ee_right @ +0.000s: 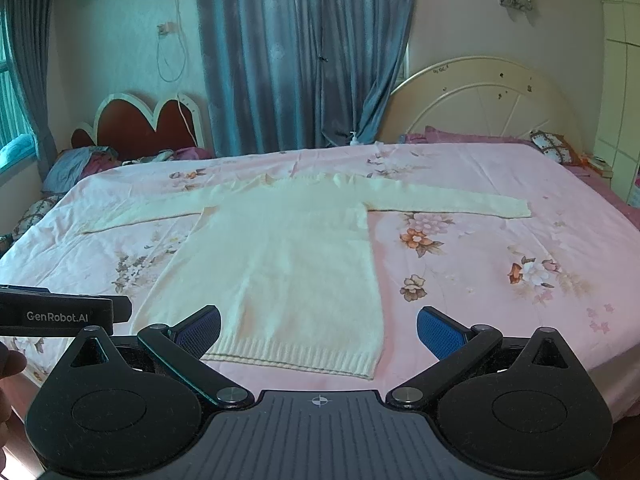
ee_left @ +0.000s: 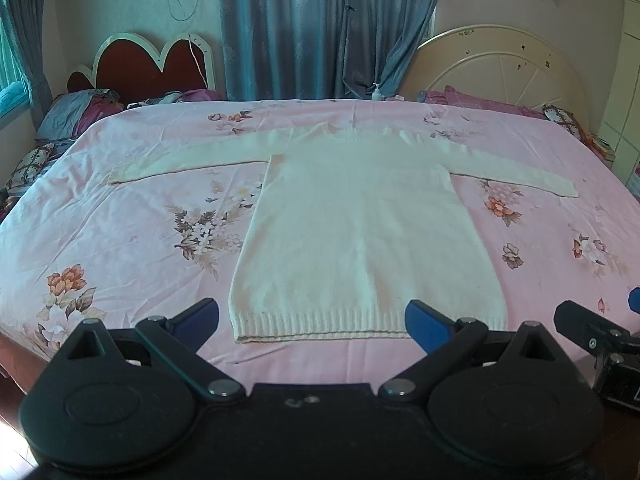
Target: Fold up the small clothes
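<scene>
A cream knitted sweater [ee_left: 360, 216] lies flat on the pink floral bed sheet [ee_left: 120, 216], hem towards me, both sleeves spread out sideways. It also shows in the right wrist view [ee_right: 280, 256]. My left gripper [ee_left: 312, 320] is open and empty, hovering just short of the hem. My right gripper [ee_right: 318, 328] is open and empty, near the hem's right corner. The right gripper's body shows at the right edge of the left wrist view [ee_left: 600, 340], and the left gripper's body shows at the left edge of the right wrist view [ee_right: 60, 316].
Two headboards stand behind the bed, a red one [ee_left: 152, 64] at left and a cream one [ee_left: 496, 68] at right. Pillows [ee_left: 76, 112] lie at the far left. Blue curtains [ee_left: 312, 28] hang behind. A small bottle [ee_left: 377, 92] stands at the far edge.
</scene>
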Available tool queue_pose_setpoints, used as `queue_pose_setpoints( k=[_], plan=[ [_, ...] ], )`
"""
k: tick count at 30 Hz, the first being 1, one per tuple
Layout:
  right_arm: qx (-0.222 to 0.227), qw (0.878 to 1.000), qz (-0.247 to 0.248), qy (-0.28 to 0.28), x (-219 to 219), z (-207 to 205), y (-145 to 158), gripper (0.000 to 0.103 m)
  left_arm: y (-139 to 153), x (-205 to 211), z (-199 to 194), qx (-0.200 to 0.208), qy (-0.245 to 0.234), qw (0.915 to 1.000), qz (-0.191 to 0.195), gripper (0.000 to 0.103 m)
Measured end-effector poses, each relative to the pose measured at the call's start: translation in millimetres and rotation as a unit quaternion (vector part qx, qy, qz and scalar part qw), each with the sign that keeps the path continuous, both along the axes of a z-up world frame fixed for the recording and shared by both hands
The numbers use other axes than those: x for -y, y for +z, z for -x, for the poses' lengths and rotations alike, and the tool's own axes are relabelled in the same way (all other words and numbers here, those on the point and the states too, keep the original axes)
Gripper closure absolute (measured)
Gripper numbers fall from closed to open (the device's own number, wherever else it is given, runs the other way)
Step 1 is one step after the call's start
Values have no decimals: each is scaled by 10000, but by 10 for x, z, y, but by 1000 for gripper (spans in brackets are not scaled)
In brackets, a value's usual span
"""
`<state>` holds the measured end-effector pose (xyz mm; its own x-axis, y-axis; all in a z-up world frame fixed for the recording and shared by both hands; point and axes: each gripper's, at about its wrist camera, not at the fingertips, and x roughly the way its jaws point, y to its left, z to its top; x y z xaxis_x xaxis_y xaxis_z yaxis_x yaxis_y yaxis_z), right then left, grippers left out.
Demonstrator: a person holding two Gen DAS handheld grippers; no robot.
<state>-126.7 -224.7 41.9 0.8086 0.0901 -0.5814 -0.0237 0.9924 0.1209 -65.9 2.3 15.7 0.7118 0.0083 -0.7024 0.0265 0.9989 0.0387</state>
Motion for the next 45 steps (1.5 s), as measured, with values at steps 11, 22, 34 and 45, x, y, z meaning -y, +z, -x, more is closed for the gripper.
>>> queue_pose_setpoints(
  k=[11, 22, 34, 45],
  plan=[
    [10, 10000, -17, -22, 21, -13, 6, 0, 10, 22, -42, -47, -36, 10000, 27, 3],
    [11, 10000, -46, 1, 35, -63, -4, 0, 7, 24, -94, -72, 39, 10000, 35, 3],
    [-4, 10000, -46, -14, 26, -116, -12, 0, -3, -2, -128, -85, 44, 9999, 39, 3],
    [-42, 10000, -7, -50, 1, -187, -48, 0, -29, -72, -236, -80, 69, 9999, 3, 3]
  ],
)
